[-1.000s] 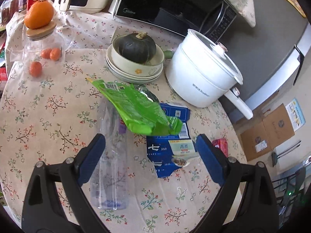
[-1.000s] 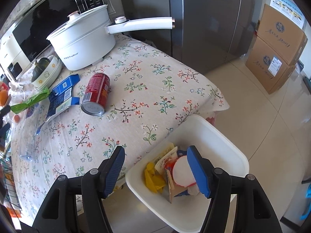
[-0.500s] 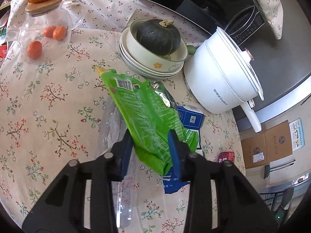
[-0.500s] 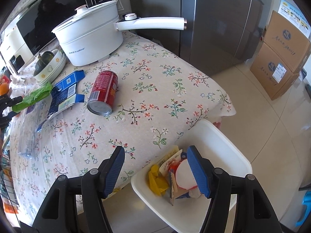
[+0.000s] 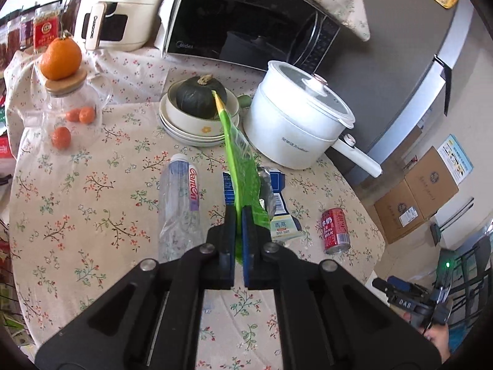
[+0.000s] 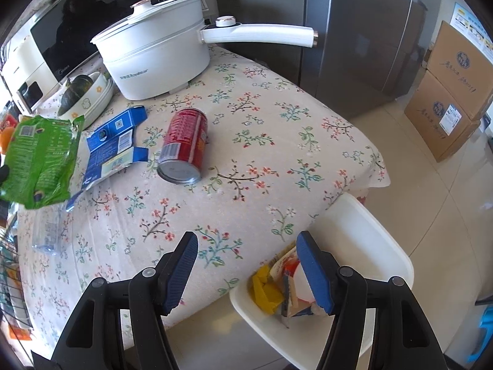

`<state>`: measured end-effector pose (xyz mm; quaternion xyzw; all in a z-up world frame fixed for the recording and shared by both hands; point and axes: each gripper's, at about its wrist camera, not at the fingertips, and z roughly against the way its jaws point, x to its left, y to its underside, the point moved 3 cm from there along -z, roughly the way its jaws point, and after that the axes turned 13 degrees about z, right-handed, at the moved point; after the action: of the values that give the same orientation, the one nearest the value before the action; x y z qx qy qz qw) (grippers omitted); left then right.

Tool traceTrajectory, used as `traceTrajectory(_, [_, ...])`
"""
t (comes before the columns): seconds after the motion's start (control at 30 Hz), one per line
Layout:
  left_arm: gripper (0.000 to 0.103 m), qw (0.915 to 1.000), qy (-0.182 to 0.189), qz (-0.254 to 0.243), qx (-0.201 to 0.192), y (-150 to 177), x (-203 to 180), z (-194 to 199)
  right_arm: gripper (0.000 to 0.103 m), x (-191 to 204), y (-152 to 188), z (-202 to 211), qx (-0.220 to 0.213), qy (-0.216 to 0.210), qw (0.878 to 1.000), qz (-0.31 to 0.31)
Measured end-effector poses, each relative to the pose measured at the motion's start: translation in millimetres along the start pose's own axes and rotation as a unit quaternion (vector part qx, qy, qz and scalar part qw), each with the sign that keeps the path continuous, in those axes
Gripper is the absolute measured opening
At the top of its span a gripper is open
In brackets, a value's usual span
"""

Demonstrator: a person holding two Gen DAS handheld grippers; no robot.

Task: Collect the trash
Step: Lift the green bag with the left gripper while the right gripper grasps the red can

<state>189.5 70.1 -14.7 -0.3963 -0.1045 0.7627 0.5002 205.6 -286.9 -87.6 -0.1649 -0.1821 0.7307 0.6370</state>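
Two grippers in play. My left gripper [image 5: 237, 212] has its fingers clamped tight on the lower end of the crinkled green plastic snack wrapper [image 5: 240, 166], which stands edge-on and lifted off the floral-cloth tabletop [image 5: 92, 191]; from the right wrist view the same wrapper [image 6: 40, 160] hangs in the air at the far left, above the cloth. My right gripper [image 6: 246, 265] holds nothing, fingers wide apart, hovering over the tabletop's near edge and the white plastic trash bin [image 6: 379, 246] that sits below that edge on the floor. Bin already has yellow, red and white scraps [image 6: 283, 283] in it.

Trash on the tabletop: clear crushed plastic water bottle [image 5: 181, 206] lying just left of the wrapper, flattened blue and white carton [image 6: 114, 145] beneath and right of the wrapper, red drink can [image 6: 185, 145] on its side just right of the carton, well apart from the bin.

Other stuff: white electric pot with long handle [image 5: 295, 126] behind the carton, stack of cream bowls [image 5: 197, 120] with a dark green squash [image 5: 200, 98] in the top one, glass jar with wooden lid [image 5: 71, 114] with an orange [image 5: 61, 58] resting on the lid, black microwave [image 5: 246, 24] at the back, cardboard boxes [image 6: 450, 92] on the floor by the grey fridge [image 6: 363, 30].
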Motion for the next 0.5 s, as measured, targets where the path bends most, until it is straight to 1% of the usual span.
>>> traceTrajectory(0.1, [0.004, 0.9999, 0.0, 0.0, -0.014, 12, 7, 22, 0.068, 13, -7, -5, 0.0, -0.011, 1.0, -0.001])
traceTrajectory(0.2, [0.004, 0.9997, -0.005, -0.005, -0.024, 19, 15, 36, 0.068, 29, -16, -15, 0.002, -0.007, 1.0, 0.009])
traceTrajectory(0.37, [0.004, 0.9986, -0.023, -0.034, -0.032, 28, 25, 44, 0.068, 49, -36, -37, -0.001, -0.014, 1.0, 0.015])
traceTrajectory(0.5, [0.004, 0.999, -0.012, -0.032, -0.027, 29, 31, 47, 0.068, 49, -50, -55, -0.005, -0.006, 1.0, -0.005])
